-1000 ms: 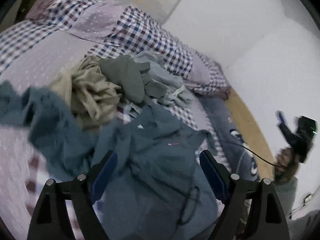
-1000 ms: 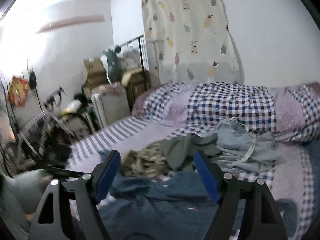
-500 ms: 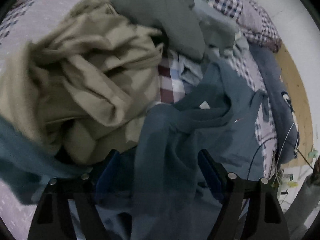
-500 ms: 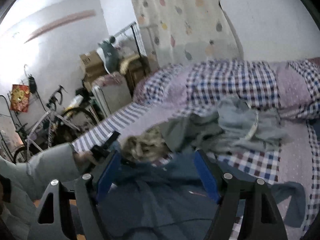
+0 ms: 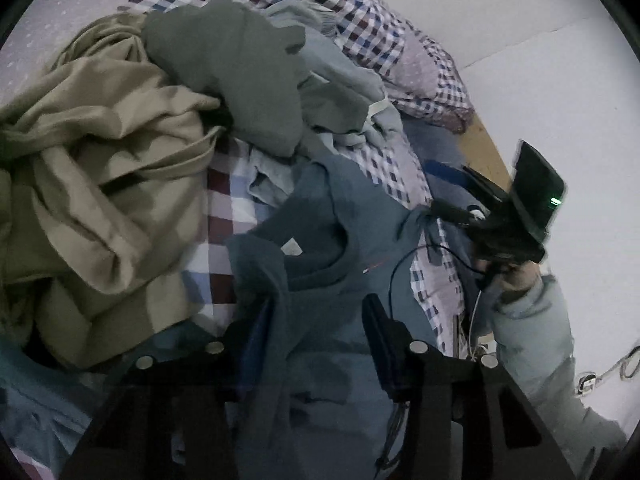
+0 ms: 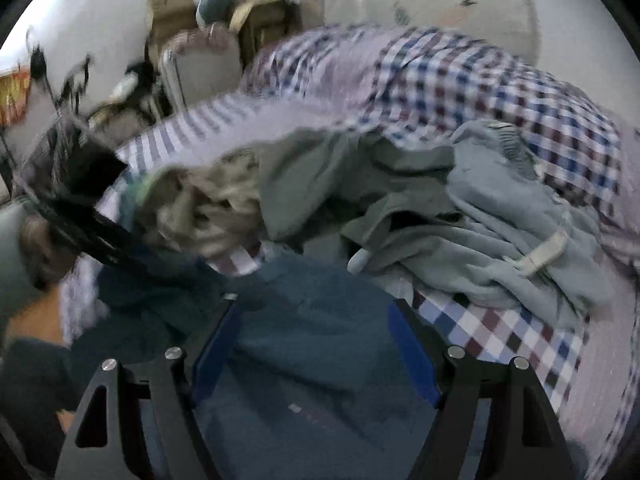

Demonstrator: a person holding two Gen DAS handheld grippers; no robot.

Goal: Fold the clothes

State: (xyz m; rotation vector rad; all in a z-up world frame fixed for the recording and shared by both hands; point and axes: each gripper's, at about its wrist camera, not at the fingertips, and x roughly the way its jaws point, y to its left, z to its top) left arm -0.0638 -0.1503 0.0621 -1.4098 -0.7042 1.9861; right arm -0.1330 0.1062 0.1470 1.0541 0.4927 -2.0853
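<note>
1. The blue shirt (image 5: 340,240) is spread on the bed (image 5: 224,216) at the near edge of the clothes pile, at 6 o'clock in both wrist views, so that it can be worked on apart from the other garments.

2. The left tongs (image 5: 316,344) have just been closing, and a raised ridge of the blue shirt is seen between the jaws. Whether the pads already press on the cloth cannot be told from the left wrist view, as the left jaw is veiled by fabric.

3. The ridge is judged to be taken near the collar and shoulder, so that the shirt can be lifted or drawn flat from a firm seam.

4. The right tongs (image 6: 312,348) are held wide open over the blue shirt (image 6: 320,344), with nothing gripped; cloth lies beneath and between the jaws only. The right wrist view is blurred.

5. In the left wrist view the right tongs are seen at 3 o'clock, carried by a hand in a pale sleeve (image 5: 536,344).

6. In the left wrist view the collar opening is at about the centre, and the shirt's body appears to run down toward 6 o'clock. The long axis is therefore judged to lie roughly from 12 to 6 o'clock, collar away from the tongs.

7. The tan garment (image 5: 100,184) lies at 9 o'clock, the grey-green garment (image 5: 240,80) at 12 o'clock and the pale blue garment (image 5: 340,92) at 1 o'clock, all heaped and unfolded.
</note>
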